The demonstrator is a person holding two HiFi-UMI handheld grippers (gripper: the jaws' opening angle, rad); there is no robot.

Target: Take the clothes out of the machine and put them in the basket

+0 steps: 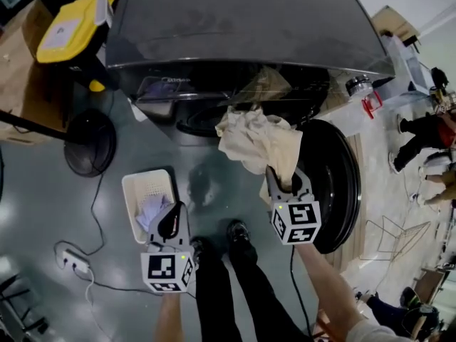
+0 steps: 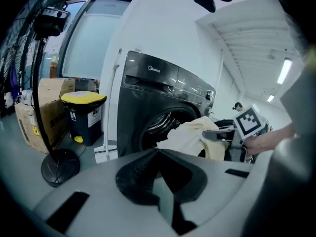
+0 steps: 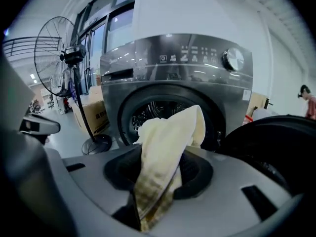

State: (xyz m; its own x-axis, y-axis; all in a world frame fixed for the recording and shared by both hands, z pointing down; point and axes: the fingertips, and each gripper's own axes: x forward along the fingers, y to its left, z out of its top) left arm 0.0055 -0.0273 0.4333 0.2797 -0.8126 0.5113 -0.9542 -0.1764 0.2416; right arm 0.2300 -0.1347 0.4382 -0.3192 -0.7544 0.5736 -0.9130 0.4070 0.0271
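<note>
Lettering "Midea" marks the washing machine [image 2: 148, 95] behind the cream cloth [image 2: 190, 132].

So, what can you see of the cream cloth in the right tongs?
The cream cloth is soft, crumpled fabric, faintly checked near the grip. The right tongs are shut on one end; the rest bunches beyond them, in front of the washing machine's open drum. Whether it touches the machine is unclear.

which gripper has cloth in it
The right gripper: a cream cloth is pinched between its fingers, while the left gripper has nothing between its own.
</note>
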